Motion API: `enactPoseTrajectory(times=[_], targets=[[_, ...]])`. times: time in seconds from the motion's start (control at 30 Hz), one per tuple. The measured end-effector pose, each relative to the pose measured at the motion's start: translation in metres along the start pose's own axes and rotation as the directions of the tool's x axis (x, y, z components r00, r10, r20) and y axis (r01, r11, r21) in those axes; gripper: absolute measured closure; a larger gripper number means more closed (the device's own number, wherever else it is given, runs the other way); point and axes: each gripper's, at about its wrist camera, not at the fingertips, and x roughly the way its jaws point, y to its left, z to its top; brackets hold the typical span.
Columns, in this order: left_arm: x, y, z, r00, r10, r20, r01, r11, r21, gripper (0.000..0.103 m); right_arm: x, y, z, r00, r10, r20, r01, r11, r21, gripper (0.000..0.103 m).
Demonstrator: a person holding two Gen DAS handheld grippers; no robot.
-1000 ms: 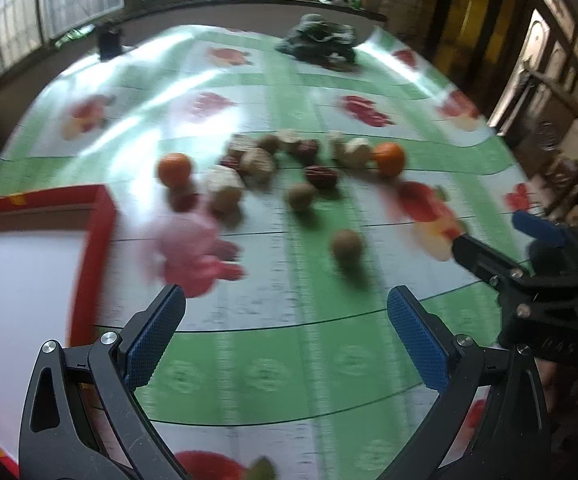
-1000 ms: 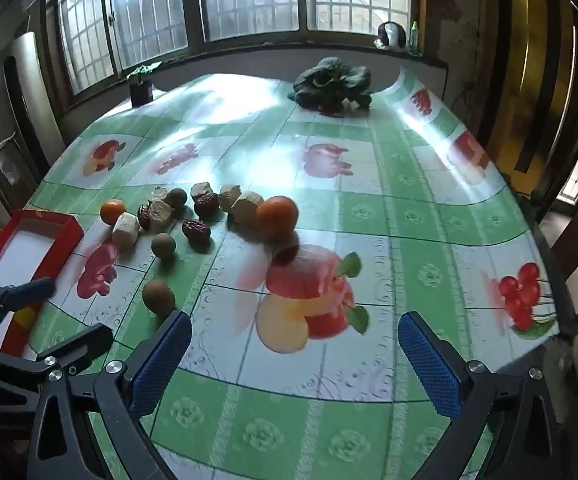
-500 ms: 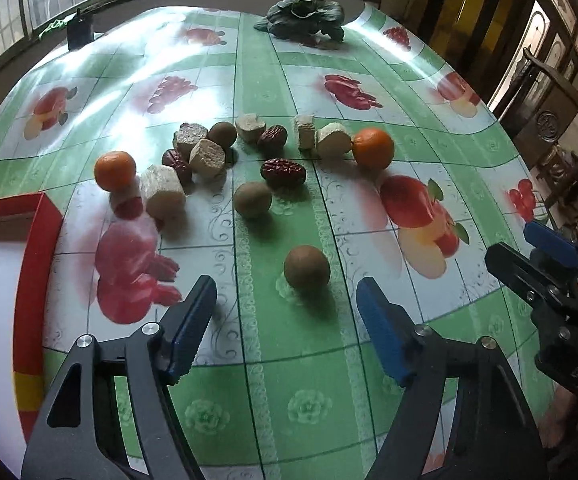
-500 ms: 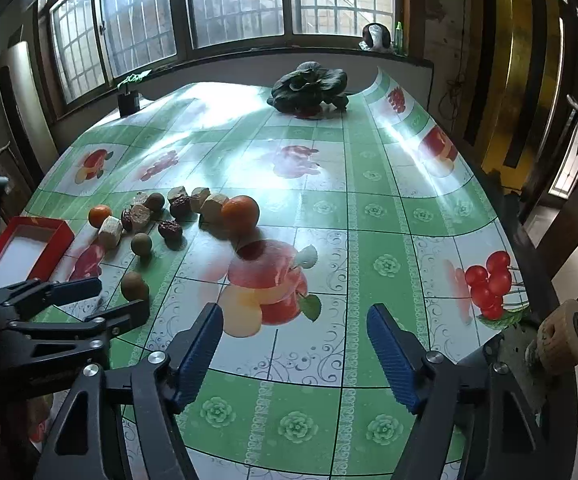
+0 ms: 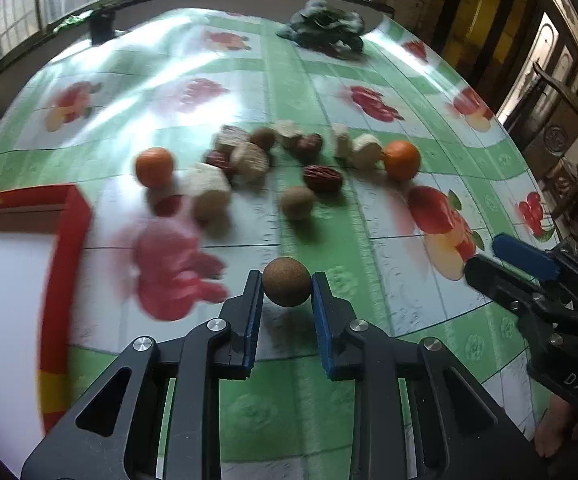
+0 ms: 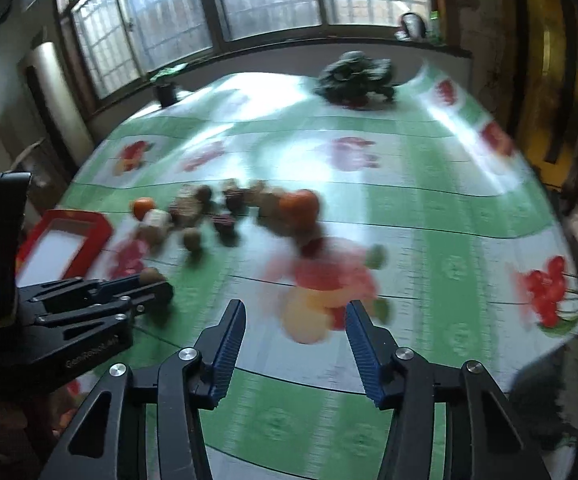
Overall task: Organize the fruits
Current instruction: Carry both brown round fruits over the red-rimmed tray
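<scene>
Left gripper (image 5: 287,296) is clamped on a round brown fruit (image 5: 287,281), both blue pads pressing its sides, just above the green fruit-print tablecloth (image 5: 369,240). Right gripper (image 6: 295,320) has just been closing; nothing sits between its jaws, which stand apart over the printed apple.

Red tray (image 5: 71,240) lies to the left, apparently the destination. Remaining fruit lies beyond: 2 oranges (image 5: 154,167), a red date (image 5: 323,178), pale cut chunks (image 5: 209,184).

Risk: the grip sits at the pad tips on a round surface, so a quick swing toward the tray could squeeze the fruit out and send it rolling across the slick cloth
</scene>
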Motion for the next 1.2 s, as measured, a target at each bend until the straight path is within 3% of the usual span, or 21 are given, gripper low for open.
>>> enactPoseTrajectory(times=[0.33,0.6,0.77,0.83,1.0,1.2], targets=[[-0.048,0.038,-0.005,0.995,0.085,0.056,-0.081,0.995,-0.065,0.08,0.05,0.044,0.026,0.988,0.148,-0.054,-0.151,0.987,-0.05,0.052],[-0.067,0.071,-0.006,0.988,0.138,0.074,-0.128,0.984,-0.124,0.079,0.084,0.07,0.046,0.99,0.111,-0.082,-0.122,0.982,-0.147,0.052],[-0.064,0.085,-0.008,0.988,0.146,0.057,-0.135,0.978,-0.157,0.079,0.102,0.078,0.052,0.992,0.068,-0.105,-0.087,0.977,-0.193,0.08],[-0.062,0.088,-0.01,0.988,0.146,0.047,-0.137,0.977,-0.166,0.079,0.102,0.08,0.051,0.995,0.03,-0.099,-0.051,0.976,-0.213,0.08],[-0.068,0.095,-0.016,0.986,0.155,0.055,-0.144,0.974,-0.177,0.079,0.084,0.075,0.045,0.995,0.041,-0.088,-0.056,0.983,-0.177,0.08],[-0.082,0.105,-0.018,0.982,0.175,0.067,-0.159,0.968,-0.196,0.08,0.047,0.095,0.038,0.989,0.139,-0.043,-0.145,0.977,-0.16,0.08]])
